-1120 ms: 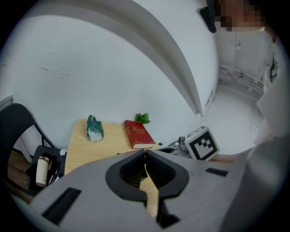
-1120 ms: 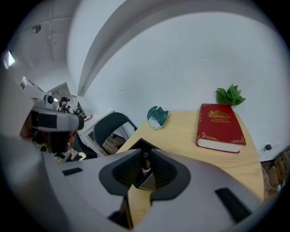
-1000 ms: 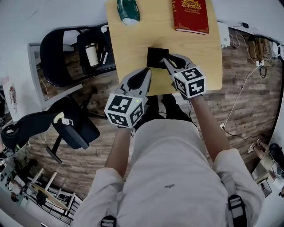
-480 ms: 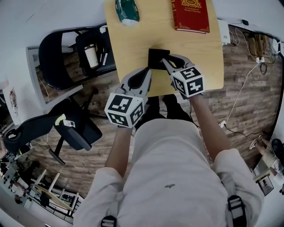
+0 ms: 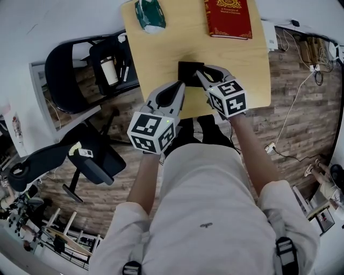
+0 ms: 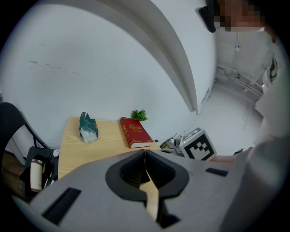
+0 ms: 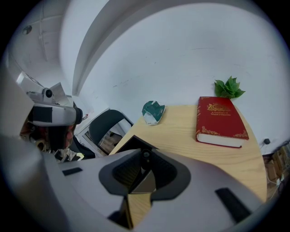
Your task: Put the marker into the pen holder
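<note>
The black square pen holder (image 5: 188,71) stands near the front edge of the wooden table (image 5: 161,53). My right gripper (image 5: 199,74) is at the holder's right front corner. In the right gripper view it (image 7: 145,150) is shut on a dark marker (image 7: 145,156), whose round end shows between the jaws, with the holder (image 7: 132,143) just behind them. The marker is hidden in the head view. My left gripper (image 5: 181,85) hovers at the table's front edge, just short of the holder, and its jaws (image 6: 145,152) are shut with nothing between them.
A red book (image 5: 228,19) lies at the table's back right and a green and white bag (image 5: 149,13) at the back left. A small plant (image 7: 230,87) stands behind the book. Black chairs (image 5: 67,70) and a cup (image 5: 109,69) are left of the table; cables (image 5: 293,107) lie on the floor to the right.
The head view has shifted slightly. Both grippers stay in nearly the same places by the pen holder.
</note>
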Motion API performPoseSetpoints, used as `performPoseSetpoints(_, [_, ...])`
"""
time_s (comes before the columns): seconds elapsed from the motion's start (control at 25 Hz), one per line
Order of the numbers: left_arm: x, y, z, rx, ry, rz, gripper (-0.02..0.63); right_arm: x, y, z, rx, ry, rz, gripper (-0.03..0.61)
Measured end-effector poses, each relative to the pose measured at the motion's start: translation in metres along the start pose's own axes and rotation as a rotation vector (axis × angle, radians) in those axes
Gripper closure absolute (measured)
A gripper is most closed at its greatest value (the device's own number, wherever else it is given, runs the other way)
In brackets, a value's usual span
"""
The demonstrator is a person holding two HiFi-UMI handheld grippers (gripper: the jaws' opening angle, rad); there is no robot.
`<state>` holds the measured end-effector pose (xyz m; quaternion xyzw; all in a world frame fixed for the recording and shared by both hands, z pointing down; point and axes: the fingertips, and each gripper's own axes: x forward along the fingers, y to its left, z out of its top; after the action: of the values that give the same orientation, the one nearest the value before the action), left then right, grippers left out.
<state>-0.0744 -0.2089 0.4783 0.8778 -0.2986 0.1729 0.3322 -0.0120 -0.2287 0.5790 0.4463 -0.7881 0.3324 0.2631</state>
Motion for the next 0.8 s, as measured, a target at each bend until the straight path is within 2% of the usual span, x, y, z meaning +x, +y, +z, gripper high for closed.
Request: performPoseSetpoints(0.8, [0.0085,0.0012,0.0028,0.003,0.014,-0.008,0.604,0.0014,-0.0052,0.0016,-0.041,0.012,-0.009,0.5])
